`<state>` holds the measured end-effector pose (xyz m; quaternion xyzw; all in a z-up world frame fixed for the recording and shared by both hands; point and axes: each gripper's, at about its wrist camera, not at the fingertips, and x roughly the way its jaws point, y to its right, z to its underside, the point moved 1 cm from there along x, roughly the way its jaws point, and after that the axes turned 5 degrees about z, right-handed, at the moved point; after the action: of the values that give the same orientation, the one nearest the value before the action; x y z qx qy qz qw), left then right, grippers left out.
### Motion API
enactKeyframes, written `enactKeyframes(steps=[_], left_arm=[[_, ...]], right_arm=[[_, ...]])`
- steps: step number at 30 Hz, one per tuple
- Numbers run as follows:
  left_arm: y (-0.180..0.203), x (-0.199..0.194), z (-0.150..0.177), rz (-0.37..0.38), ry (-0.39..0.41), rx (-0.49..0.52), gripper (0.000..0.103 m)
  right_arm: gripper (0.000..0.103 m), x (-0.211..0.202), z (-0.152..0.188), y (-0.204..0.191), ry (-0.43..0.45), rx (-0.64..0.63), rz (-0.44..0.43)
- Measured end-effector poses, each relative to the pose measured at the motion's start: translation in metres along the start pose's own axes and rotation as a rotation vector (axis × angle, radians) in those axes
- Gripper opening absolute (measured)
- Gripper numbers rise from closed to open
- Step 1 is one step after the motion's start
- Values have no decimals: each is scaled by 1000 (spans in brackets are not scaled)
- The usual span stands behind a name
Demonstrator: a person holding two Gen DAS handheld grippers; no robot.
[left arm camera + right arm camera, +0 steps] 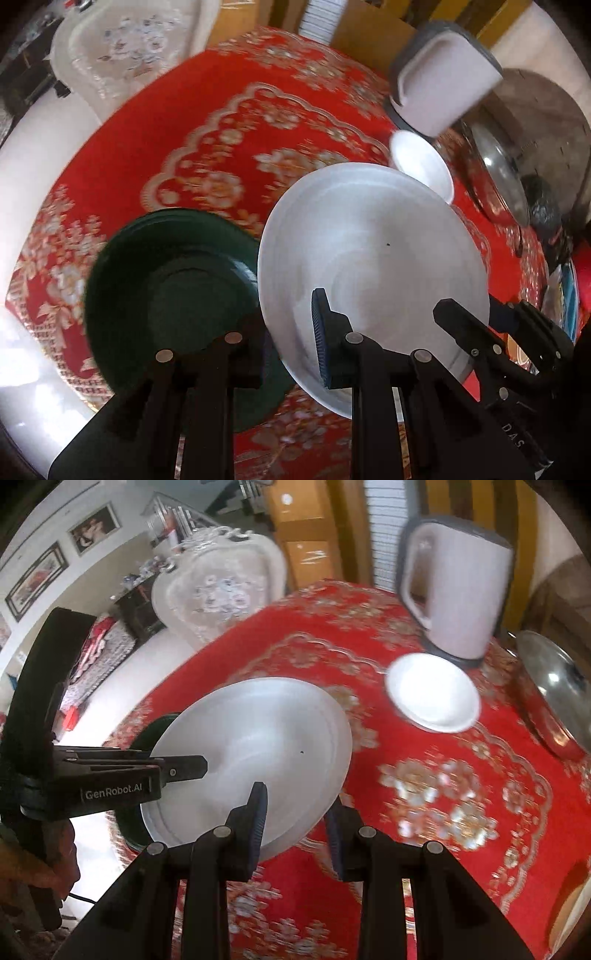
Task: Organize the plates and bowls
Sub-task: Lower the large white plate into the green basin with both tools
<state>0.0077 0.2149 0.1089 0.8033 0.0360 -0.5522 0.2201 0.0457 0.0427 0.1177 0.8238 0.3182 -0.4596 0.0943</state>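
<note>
A large white plate (373, 254) (255, 746) hangs tilted above the red tablecloth (192, 122) (447, 797), with a gripper on each side. It lies on a dark green plate (162, 291) (157, 722), which sticks out to the left. My left gripper (288, 325) (201, 768) is shut on the overlapping rims of both plates. At the white plate's near right rim my right gripper (295, 808) (469, 314) is shut, one blue pad on the top face. A small white bowl (421, 162) (432, 692) rests on the cloth beyond.
A white electric kettle (443, 77) (458, 590) stands at the table's far right, right behind the bowl. A pot with a glass lid (498, 173) (557, 686) sits at the right edge. An ornate white chair (122, 48) (221, 587) stands past the far left edge.
</note>
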Motion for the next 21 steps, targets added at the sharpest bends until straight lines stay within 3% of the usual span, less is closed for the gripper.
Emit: enactKeyframes(steps=[12, 21], left_arm=[[-71, -26, 29, -33, 5, -126, 19], [-98, -29, 40, -68, 8, -166, 19]], right_arm=[[31, 14, -9, -72, -16, -133, -82], [31, 30, -5, -102, -50, -172, -114]])
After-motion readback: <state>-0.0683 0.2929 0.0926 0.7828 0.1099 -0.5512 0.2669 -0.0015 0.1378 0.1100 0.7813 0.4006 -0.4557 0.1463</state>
